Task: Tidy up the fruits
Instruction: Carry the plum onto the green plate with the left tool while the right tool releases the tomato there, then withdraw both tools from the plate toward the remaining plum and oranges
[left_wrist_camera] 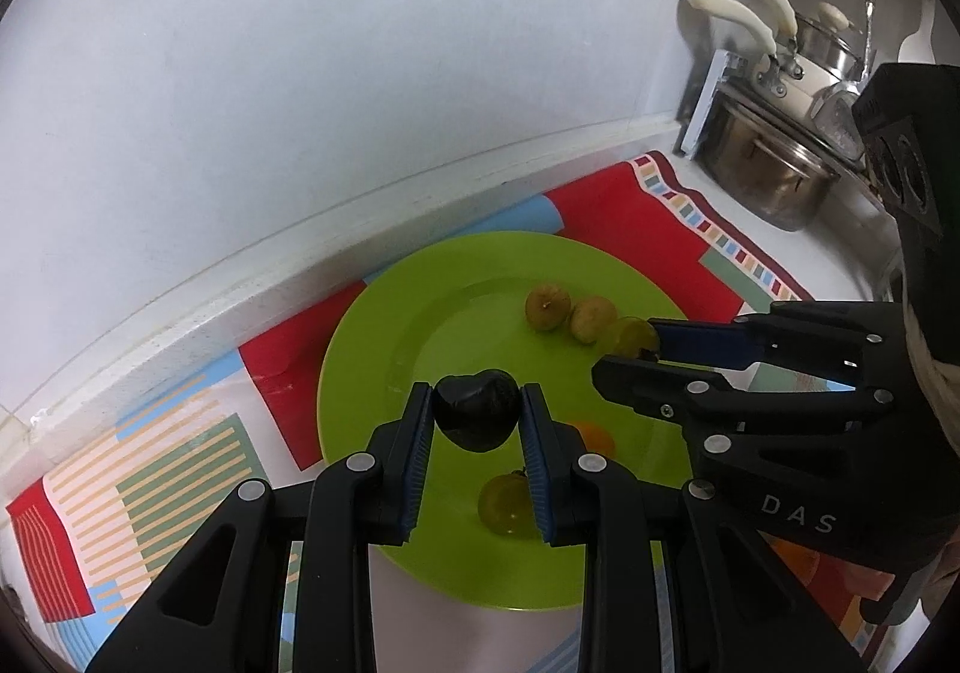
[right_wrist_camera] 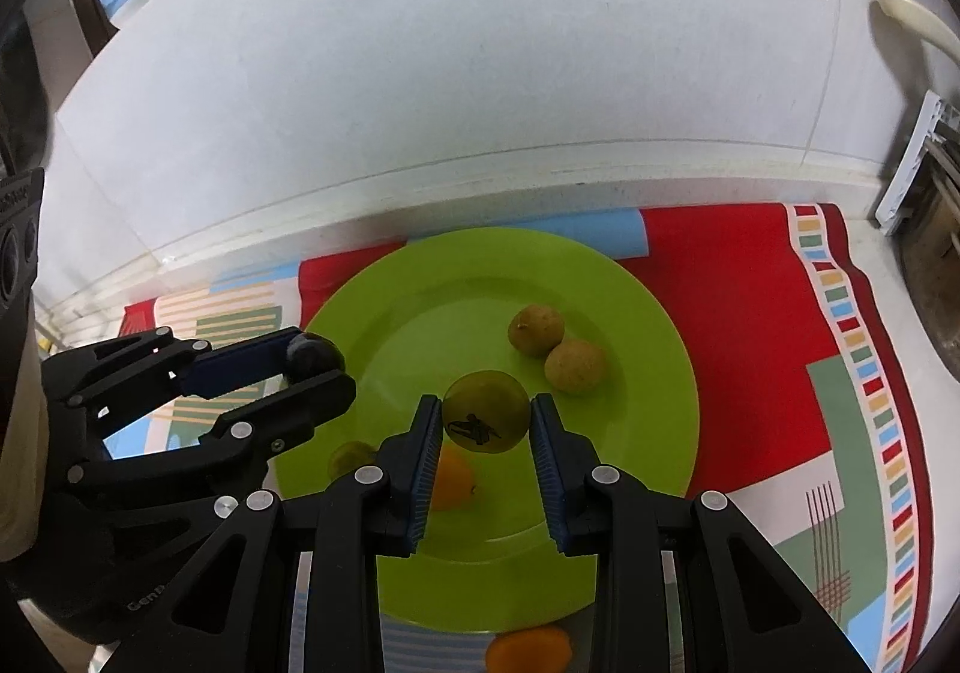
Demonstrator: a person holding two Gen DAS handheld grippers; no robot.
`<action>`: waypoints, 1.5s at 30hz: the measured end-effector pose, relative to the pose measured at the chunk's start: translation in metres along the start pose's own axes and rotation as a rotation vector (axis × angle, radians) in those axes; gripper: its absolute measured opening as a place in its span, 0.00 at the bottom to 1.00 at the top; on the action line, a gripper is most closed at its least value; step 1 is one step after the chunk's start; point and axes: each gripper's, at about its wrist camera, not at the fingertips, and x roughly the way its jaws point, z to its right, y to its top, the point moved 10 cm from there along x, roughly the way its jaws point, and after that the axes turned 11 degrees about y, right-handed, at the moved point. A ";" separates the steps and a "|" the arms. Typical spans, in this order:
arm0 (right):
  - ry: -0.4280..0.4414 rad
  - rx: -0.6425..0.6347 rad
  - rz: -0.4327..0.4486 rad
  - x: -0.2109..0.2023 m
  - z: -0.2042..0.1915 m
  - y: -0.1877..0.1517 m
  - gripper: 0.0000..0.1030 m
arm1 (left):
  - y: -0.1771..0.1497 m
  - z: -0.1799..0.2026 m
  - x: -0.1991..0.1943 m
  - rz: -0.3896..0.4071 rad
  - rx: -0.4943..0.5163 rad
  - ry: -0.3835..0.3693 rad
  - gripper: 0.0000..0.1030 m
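Note:
A green plate (left_wrist_camera: 372, 337) (right_wrist_camera: 630, 313) lies on a patterned cloth. My left gripper (left_wrist_camera: 477, 409) is shut on a dark plum (left_wrist_camera: 477, 415) above the plate; it also shows in the right wrist view (right_wrist_camera: 315, 361). My right gripper (right_wrist_camera: 486, 415) is shut on a green fruit (right_wrist_camera: 486, 409) with a dark mark, held over the plate; it also shows in the left wrist view (left_wrist_camera: 630, 340). Two brownish fruits (right_wrist_camera: 537, 329) (right_wrist_camera: 575, 365) lie on the plate. A green fruit (left_wrist_camera: 504, 502) and an orange fruit (right_wrist_camera: 453, 478) lie on the plate under the grippers.
The colourful cloth (right_wrist_camera: 750, 313) covers a white counter against a white wall. Steel pots (left_wrist_camera: 774, 175) with cream handles stand at the right. Another orange fruit (right_wrist_camera: 528, 649) lies on the cloth by the plate's near rim.

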 end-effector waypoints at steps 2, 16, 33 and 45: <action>-0.002 0.006 0.005 0.000 0.002 0.001 0.30 | 0.000 -0.001 0.001 -0.002 -0.004 -0.001 0.30; -0.050 -0.004 0.110 -0.047 -0.004 -0.007 0.37 | -0.004 -0.008 -0.052 0.090 -0.021 0.040 0.40; -0.083 -0.043 0.285 -0.155 -0.042 -0.048 0.54 | -0.031 0.017 -0.162 0.225 -0.049 0.010 0.63; -0.151 -0.038 0.344 -0.189 -0.045 -0.081 0.55 | -0.048 0.043 -0.182 0.279 0.057 -0.044 0.68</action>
